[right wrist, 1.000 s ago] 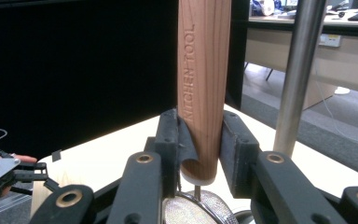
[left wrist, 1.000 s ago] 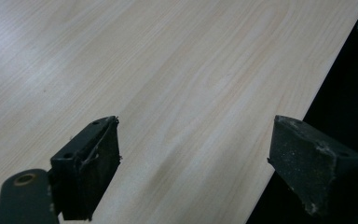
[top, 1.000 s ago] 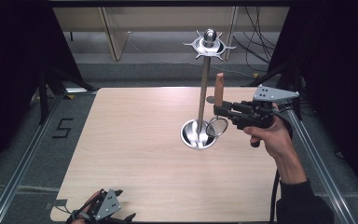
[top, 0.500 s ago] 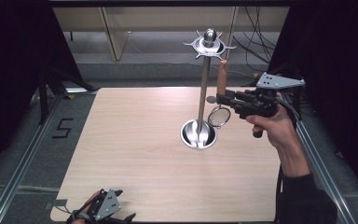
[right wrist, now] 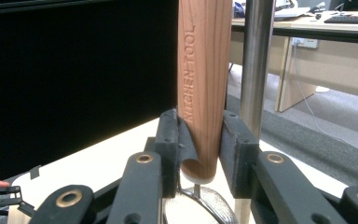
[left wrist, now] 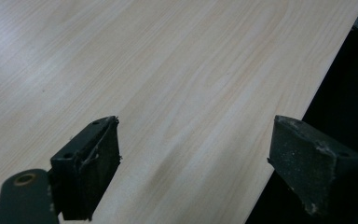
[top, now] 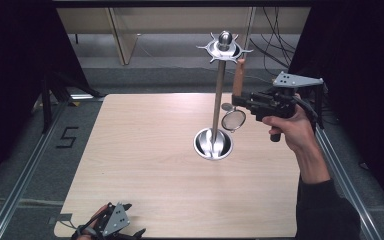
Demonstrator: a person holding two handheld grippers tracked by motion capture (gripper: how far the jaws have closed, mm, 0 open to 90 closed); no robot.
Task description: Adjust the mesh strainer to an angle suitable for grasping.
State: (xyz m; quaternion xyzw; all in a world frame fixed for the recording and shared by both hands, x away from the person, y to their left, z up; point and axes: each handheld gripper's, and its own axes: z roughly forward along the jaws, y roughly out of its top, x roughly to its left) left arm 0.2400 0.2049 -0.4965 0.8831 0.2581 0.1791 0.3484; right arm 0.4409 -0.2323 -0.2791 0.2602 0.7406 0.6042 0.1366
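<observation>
Right gripper [top: 240,101] clenched on strainer [top: 234,120] handle (upright) beside stand [top: 219,95], left gripper [top: 111,226] released

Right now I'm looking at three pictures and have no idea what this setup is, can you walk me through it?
A person holds a hand-worked two-jaw gripper in each hand, each carrying a camera. The high view looks down on a wooden table bearing a metal hanging stand. The right gripper is clamped on the wooden handle of a small strainer, held upright beside the stand's pole; the right gripper view shows that handle between its jaws. The left gripper rests open at the table's near edge.
</observation>
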